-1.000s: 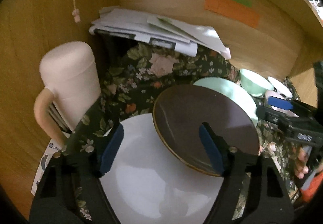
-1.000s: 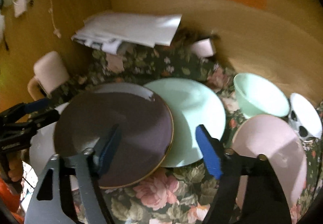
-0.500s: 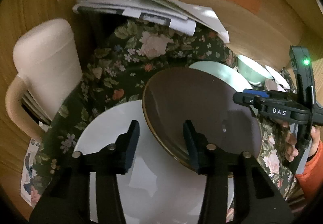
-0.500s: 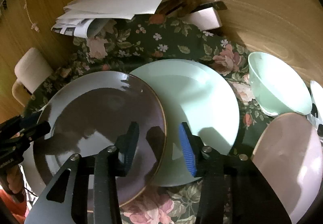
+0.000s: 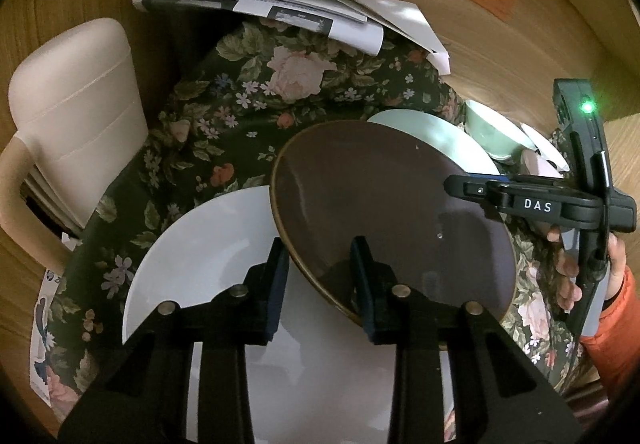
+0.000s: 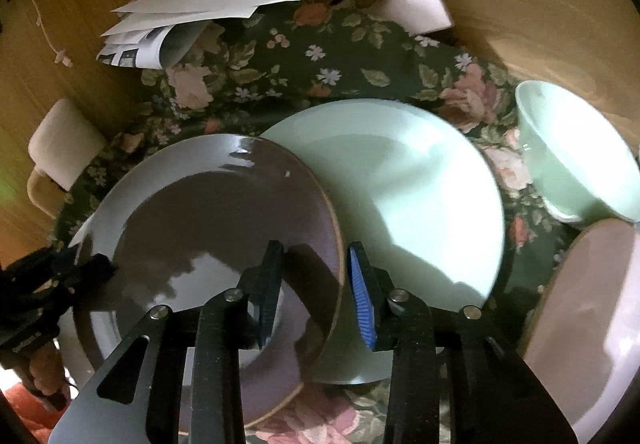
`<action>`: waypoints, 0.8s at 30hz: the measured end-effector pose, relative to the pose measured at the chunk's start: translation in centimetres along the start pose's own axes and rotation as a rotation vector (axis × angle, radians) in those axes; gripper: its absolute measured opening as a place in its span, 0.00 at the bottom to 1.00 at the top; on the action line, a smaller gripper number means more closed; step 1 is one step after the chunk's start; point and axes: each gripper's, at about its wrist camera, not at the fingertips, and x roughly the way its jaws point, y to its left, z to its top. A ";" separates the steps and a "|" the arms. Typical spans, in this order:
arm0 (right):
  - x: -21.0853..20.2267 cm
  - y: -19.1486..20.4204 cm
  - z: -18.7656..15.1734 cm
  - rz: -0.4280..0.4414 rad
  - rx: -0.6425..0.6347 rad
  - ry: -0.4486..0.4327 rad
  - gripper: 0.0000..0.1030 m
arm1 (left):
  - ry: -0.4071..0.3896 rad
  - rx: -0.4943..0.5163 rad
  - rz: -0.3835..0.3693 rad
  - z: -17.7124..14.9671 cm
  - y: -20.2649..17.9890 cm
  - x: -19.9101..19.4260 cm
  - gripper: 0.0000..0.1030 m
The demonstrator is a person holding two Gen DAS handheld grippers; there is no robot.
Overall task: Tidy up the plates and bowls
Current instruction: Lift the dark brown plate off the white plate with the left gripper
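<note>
A dark brown plate (image 5: 392, 204) (image 6: 208, 212) lies tilted on a floral cloth (image 5: 240, 104). Its left edge rests over a white plate (image 5: 208, 252) and its right edge over a mint plate (image 6: 400, 180). My left gripper (image 5: 320, 280) straddles the brown plate's left rim. Its jaws are closing, with the rim between them and a gap still showing. My right gripper (image 6: 316, 280) straddles the opposite rim, one finger over the plate's inside and the blue pad outside. Its jaws are closing too.
A mint bowl (image 6: 580, 156) and a pink plate (image 6: 592, 304) sit at the right. A cream jug (image 5: 76, 104) stands at the left. Stacked papers (image 5: 280, 0) lie at the back against the wooden wall. A hand in an orange sleeve (image 5: 612, 328) holds the right gripper.
Both grippers dropped lower and closer to the brown plate. Their jaws narrowed from wide apart to a small gap around its two opposite rims. The right gripper came further into the left wrist view.
</note>
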 end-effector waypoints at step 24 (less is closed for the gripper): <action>-3.1 0.6 -1.9 -0.005 0.009 -0.072 0.27 | -0.011 -0.031 0.026 -0.1 -1.0 -0.5 0.30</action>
